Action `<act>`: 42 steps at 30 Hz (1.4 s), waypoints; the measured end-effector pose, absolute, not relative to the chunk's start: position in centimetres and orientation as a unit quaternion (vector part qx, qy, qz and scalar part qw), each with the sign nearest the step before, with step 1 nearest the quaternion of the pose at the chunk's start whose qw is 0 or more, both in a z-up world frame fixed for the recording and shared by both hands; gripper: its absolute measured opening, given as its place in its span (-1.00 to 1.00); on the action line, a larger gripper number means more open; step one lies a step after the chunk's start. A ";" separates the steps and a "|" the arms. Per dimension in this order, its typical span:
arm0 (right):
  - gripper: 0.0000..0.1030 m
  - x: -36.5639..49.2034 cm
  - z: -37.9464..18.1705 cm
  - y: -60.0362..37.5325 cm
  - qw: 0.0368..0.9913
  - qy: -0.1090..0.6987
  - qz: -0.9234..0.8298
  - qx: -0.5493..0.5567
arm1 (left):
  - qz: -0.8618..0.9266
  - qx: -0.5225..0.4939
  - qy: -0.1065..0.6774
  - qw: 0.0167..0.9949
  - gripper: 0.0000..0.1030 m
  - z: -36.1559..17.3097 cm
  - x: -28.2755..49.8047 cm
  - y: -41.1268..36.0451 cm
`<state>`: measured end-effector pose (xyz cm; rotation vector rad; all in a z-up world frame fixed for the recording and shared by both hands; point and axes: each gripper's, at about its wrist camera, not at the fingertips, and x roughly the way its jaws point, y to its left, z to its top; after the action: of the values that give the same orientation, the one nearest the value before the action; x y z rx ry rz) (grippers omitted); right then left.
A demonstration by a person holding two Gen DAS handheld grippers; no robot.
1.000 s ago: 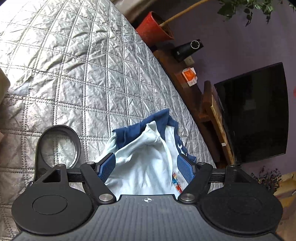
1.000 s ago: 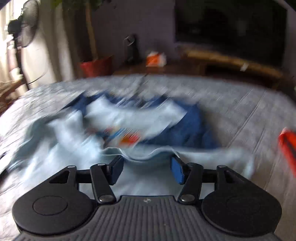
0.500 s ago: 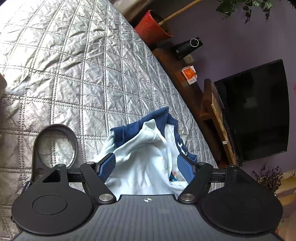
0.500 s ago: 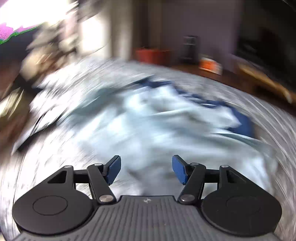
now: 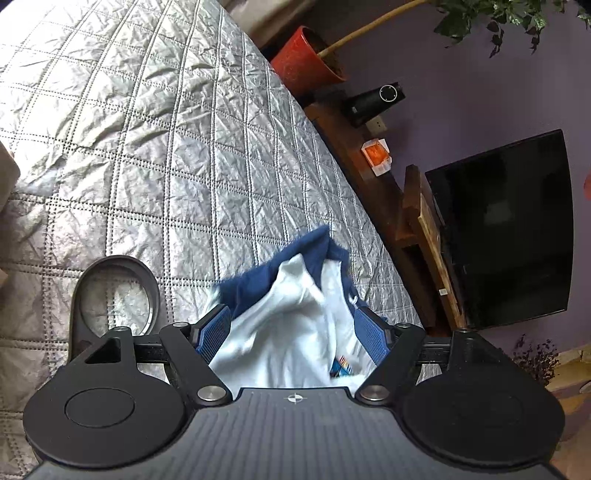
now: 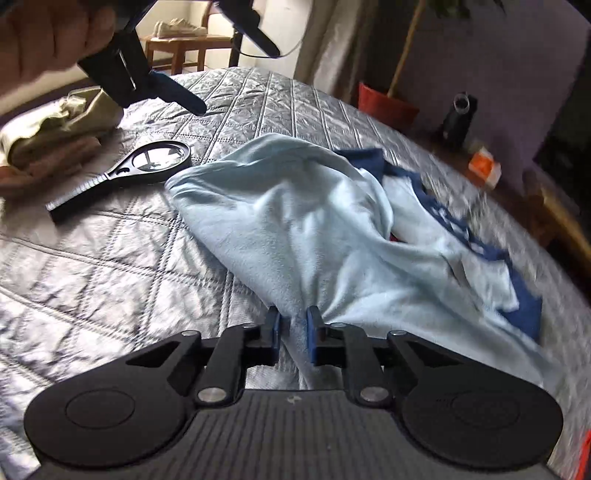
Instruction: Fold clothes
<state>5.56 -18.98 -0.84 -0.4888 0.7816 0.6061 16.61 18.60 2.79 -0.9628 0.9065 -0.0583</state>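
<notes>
The right gripper (image 6: pixel 293 328) has just closed: half a second ago its blue pads stood wide apart above a blurred heap, and now they are pinched together on a bunched edge of the pale blue T-shirt with navy blue trim (image 6: pixel 306 229). The cloth fans out from the pads in a taut cone, so this hand seems to have taken its hold and begun to draw the shirt out, an early step before any fold is made.

The left gripper (image 5: pixel 291 332) has hardly changed over the last second. Its blue pads (image 5: pixel 214 332) are set wide apart, with the shirt (image 5: pixel 295 321) showing between them. In the right wrist view this gripper (image 6: pixel 236 64) is held up in the air beyond the shirt, gripping nothing, with part of the person's left hand (image 6: pixel 48 33) behind it.

The shirt lies crumpled on a silver-grey quilted bedspread with diamond stitching (image 6: pixel 110 258). Just beside the shirt, on its left in the right wrist view, rests a black-framed magnifying glass with a ribbed handle (image 6: pixel 155 160). Further left of the shirt is a crumpled beige and brown cloth pile (image 6: pixel 48 140).

Beyond the shirt, past the bed's edge, stand a red plant pot with a thin trunk (image 5: pixel 306 59), a low brown wooden shelf (image 5: pixel 373 166) with a black cylindrical speaker (image 5: pixel 373 101) and a small orange and white box (image 5: pixel 376 155), and a black flat television (image 5: pixel 506 229) against a purple wall (image 5: pixel 461 85).
</notes>
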 end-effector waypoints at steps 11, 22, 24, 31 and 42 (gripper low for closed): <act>-0.53 1.8 2.4 -21.9 0.770 0.476 0.387 -0.176 | -0.023 -0.445 0.414 0.794 0.53 3.2 16.6 18.9; -0.38 11.7 4.1 -19.9 0.849 0.409 0.331 -0.043 | -0.015 -0.450 0.406 0.796 0.55 3.8 16.5 20.1; -0.46 13.1 3.0 -18.2 0.840 0.418 0.342 -0.045 | -0.016 -0.449 0.406 0.796 0.55 3.9 16.5 20.1; -0.42 14.1 0.4 -15.0 0.804 0.464 0.359 -0.093 | -0.020 -0.452 0.403 0.796 0.55 4.0 16.4 20.4; -0.82 13.5 2.8 -12.4 0.837 0.349 0.401 -0.130 | -0.020 -0.453 0.399 0.797 0.56 4.2 16.2 20.6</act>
<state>13.52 -12.41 2.84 -0.2749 0.7396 0.8488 16.18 20.62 4.15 -0.9715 0.8558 -0.0419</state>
